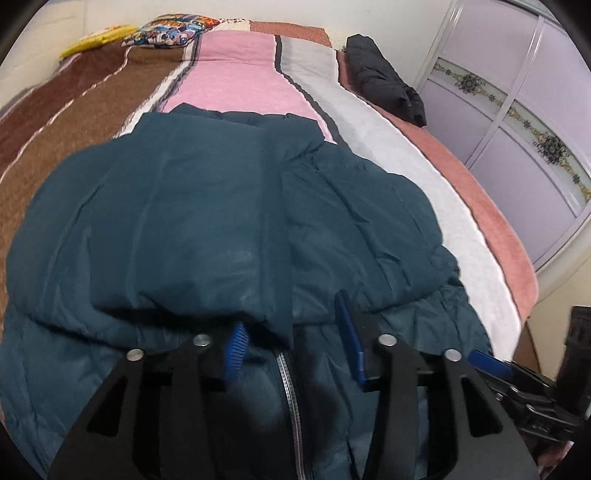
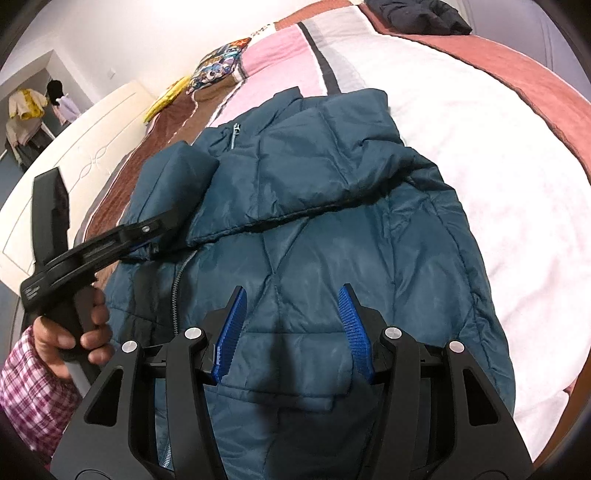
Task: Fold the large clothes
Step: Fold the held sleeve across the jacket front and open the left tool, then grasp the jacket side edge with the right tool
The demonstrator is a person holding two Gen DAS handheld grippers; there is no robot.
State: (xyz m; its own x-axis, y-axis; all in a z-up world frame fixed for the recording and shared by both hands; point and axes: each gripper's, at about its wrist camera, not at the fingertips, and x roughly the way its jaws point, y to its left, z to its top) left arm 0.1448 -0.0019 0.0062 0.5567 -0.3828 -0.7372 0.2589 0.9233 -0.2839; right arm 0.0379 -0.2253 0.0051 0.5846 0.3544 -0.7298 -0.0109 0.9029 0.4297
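While no writing is legible, both tools, left (image 1: 295,339) and right (image 2: 293,325), gape over the teal jacket (image 2: 314,229).

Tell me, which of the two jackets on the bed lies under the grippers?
The teal puffer jacket, spread beneath both; the black jacket sits bundled at the bed's far edge.

The teal puffer jacket (image 2: 332,229) takes up the near middle of the bed (image 2: 480,147), its folded sleeve humped across the chest. From the right gripper (image 2: 293,328), open bedspread lies at two and three o'clock, wide enough to pass. At twelve, past the collar, pink and white stripes run clear. A patterned pillow (image 2: 218,70) sits at eleven, a dark bundled garment (image 2: 421,14) at one. The left gripper (image 2: 147,236) blocks nine o'clock.
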